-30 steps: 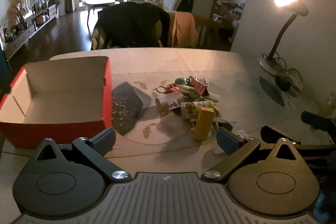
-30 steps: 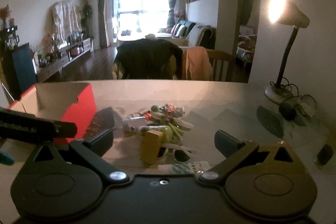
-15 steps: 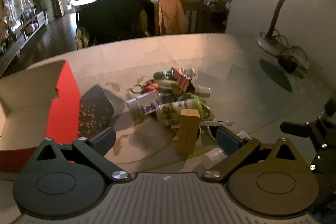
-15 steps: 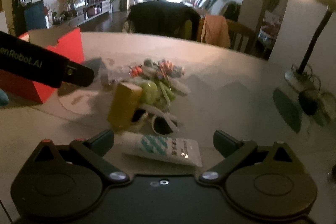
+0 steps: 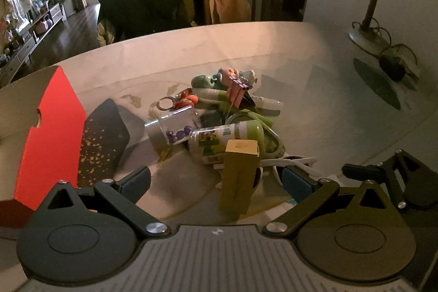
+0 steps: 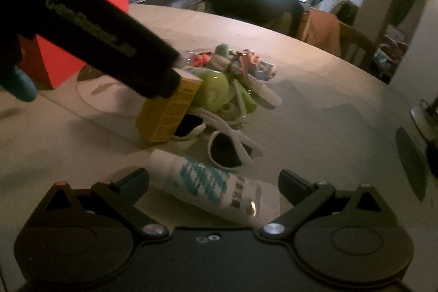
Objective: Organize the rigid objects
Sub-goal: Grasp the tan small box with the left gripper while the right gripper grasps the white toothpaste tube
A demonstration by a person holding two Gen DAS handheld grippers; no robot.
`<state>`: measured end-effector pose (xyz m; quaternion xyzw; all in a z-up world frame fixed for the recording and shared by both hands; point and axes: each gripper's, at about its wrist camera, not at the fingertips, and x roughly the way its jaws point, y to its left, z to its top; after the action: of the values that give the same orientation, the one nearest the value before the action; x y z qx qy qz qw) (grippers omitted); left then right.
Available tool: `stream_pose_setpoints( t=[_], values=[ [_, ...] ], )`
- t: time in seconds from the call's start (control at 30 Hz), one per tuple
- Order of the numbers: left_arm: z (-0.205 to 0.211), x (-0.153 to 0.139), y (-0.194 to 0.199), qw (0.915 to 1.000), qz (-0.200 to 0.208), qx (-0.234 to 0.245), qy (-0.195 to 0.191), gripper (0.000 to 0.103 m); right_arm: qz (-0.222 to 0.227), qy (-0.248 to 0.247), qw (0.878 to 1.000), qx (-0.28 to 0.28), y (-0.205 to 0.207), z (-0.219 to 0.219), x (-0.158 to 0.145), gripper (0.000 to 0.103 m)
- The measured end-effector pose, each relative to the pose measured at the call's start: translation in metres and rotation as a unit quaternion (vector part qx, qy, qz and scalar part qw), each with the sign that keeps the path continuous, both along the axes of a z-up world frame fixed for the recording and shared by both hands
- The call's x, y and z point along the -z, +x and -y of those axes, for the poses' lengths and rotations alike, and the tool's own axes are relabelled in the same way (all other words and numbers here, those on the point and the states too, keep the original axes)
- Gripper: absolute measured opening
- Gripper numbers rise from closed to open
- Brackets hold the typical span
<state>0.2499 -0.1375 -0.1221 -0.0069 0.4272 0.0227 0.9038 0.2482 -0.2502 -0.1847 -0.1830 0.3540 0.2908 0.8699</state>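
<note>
While both grippers are hanging wide open, the left gripper [image 5: 216, 181] is lining up on the yellow box [image 5: 239, 171] standing at the pile's near edge, and the right gripper [image 6: 213, 182] is straddling the white tube [image 6: 208, 182] lying flat, untouched, probably bound for the red box [image 5: 52, 133].

— What does the left gripper [image 5: 216, 179] look like?
— Black linkage arms, round housings, silver pivot screws, blue-grey finger pads [image 5: 294, 179], a ribbed grey base.
— And the right gripper [image 6: 213, 181]?
— The same black build and silver screws; beside it, a black body carries blurred pale lettering.
</note>
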Motion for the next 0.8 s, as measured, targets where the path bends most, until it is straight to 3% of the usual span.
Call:
stream_pose_setpoints(
  t=[0.37,0.67,0.73,0.8],
  values=[
    [0.006,0.017,0.015,0.9998,-0.017,0.008,0.000,0.102,-0.007,-0.023,0.996,-0.085,-0.008,-0.016,0.011,0.092],
    [0.009,0.028,0.025,0.9996,-0.019,0.016,0.013,0.101,-0.017,-0.025,0.993,-0.111,-0.006,-0.020,0.010,0.073],
    [0.009,0.031,0.027,0.9993,-0.024,0.023,0.015,0.089,-0.021,-0.024,0.993,-0.116,-0.007,-0.020,0.009,0.064],
    [0.009,0.034,0.028,0.9992,-0.029,0.024,0.016,0.084,-0.025,-0.024,0.992,-0.121,-0.010,-0.021,0.007,0.059]
  ],
)
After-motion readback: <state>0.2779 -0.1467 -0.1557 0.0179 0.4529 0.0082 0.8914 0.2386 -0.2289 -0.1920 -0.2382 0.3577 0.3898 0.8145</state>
